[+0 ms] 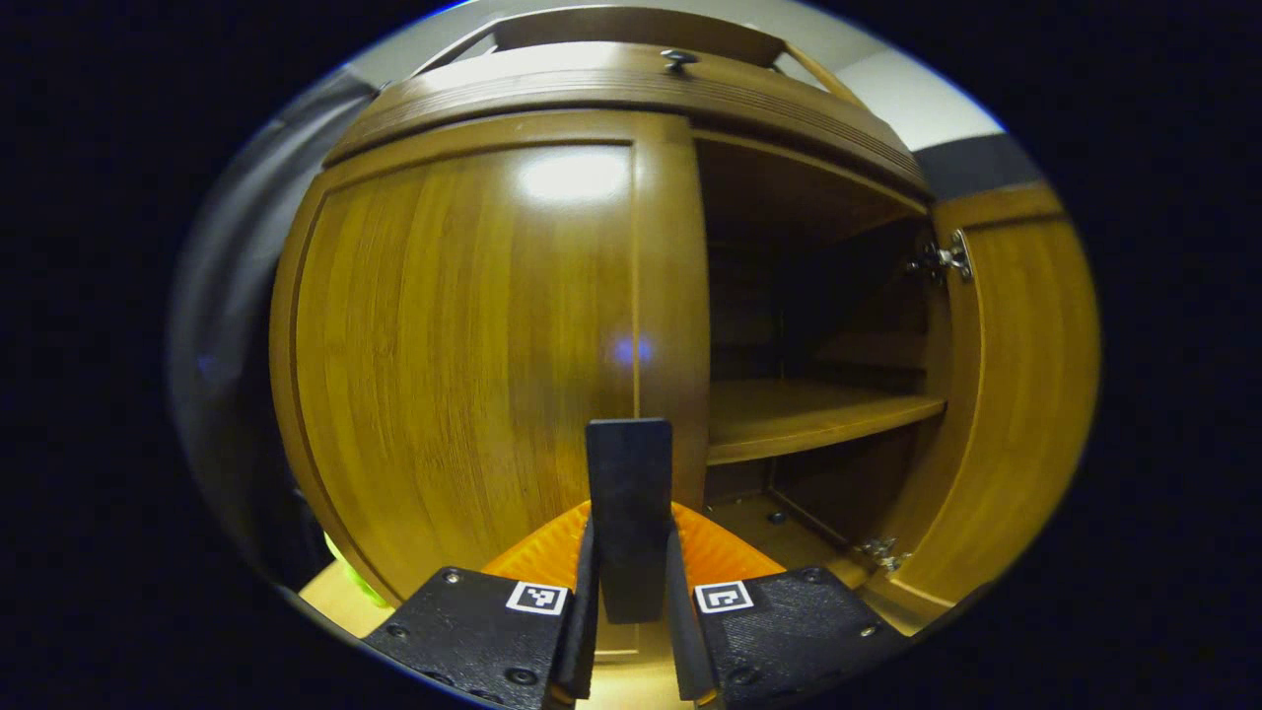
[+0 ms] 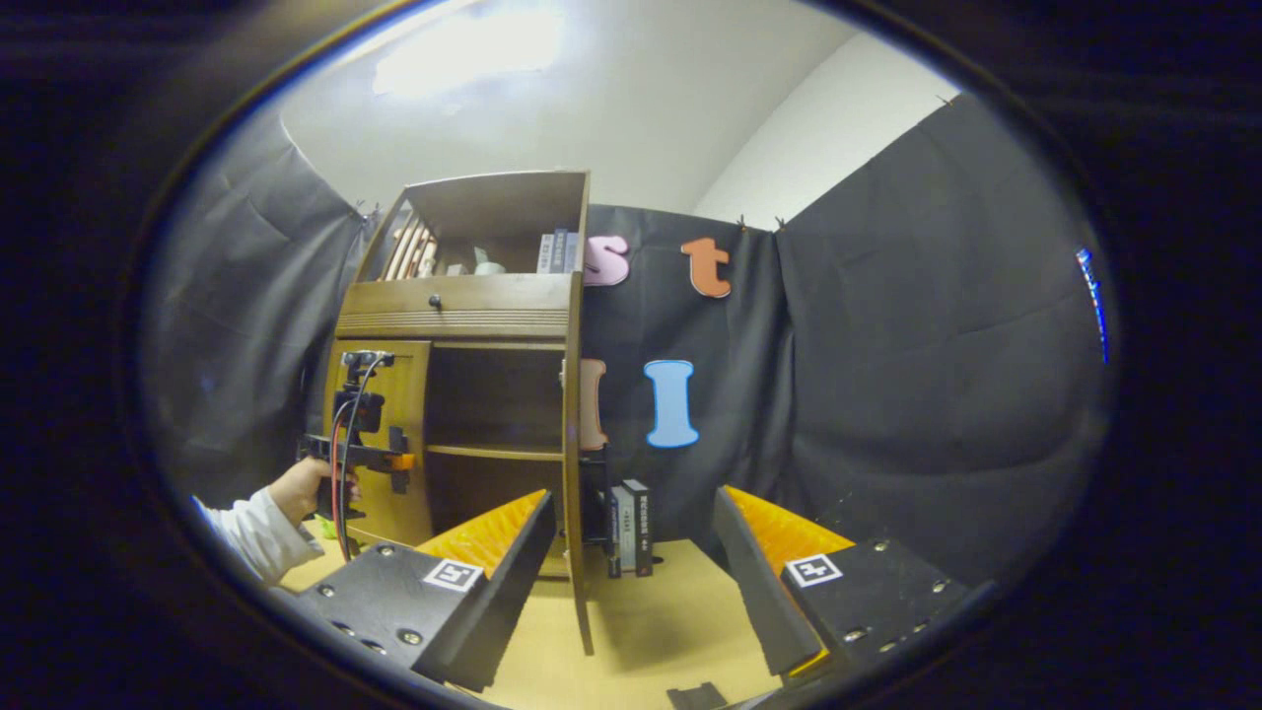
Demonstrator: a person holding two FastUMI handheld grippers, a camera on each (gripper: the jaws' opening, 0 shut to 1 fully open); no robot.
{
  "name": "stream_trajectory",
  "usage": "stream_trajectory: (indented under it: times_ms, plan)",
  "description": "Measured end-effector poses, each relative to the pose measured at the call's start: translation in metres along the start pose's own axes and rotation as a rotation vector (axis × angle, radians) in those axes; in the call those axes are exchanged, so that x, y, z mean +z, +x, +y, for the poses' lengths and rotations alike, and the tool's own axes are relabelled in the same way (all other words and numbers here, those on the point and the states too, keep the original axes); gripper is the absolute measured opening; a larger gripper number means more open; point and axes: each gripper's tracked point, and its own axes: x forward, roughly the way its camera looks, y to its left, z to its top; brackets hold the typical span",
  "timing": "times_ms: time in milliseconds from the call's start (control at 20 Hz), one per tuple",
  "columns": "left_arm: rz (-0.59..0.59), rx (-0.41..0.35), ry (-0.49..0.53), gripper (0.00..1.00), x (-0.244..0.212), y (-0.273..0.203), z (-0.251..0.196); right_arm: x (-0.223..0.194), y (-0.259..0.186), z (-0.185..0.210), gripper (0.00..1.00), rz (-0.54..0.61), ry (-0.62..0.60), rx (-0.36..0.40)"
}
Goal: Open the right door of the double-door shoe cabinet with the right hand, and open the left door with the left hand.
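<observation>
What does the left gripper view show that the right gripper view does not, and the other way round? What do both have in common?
Left gripper view: the left gripper closed on the handle of the left door, seen close up, and the hinges of the right door.
Right gripper view: the open right gripper, a hand holding the left gripper, and books beside the cabinet.
Both: the closed left door, the open right door, the inner shelf.

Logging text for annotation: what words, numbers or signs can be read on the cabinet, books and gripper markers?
Books beside the cabinet: spine print too small to read.
Books on the top shelf: too blurred to read.
Square markers: coded patterns, no words.
Cabinet: no text.
</observation>
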Motion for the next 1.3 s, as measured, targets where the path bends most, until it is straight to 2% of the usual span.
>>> stream_trajectory:
  times_ms: [200,400,750,1150,1300]
  plan:
    - [0.013,-0.039,0.071,0.33,0.005,-0.006,0.003,0.002,-0.003,0.012,0.96,0.009,0.010,0.014]
    - [0.004,-0.099,0.073,0.34,0.003,-0.009,-0.001,0.004,0.000,0.027,0.96,0.007,0.031,0.028]
    - [-0.013,-0.164,0.065,0.33,0.008,-0.012,-0.004,0.003,0.008,0.054,0.98,0.037,-0.018,0.046]
    - [-0.017,-0.151,0.034,0.33,0.018,-0.015,-0.006,-0.008,0.016,0.090,0.96,0.082,-0.049,0.103]
    - [-0.020,-0.140,0.032,0.32,0.017,-0.019,-0.004,-0.008,0.016,0.112,0.95,0.088,0.016,0.174]
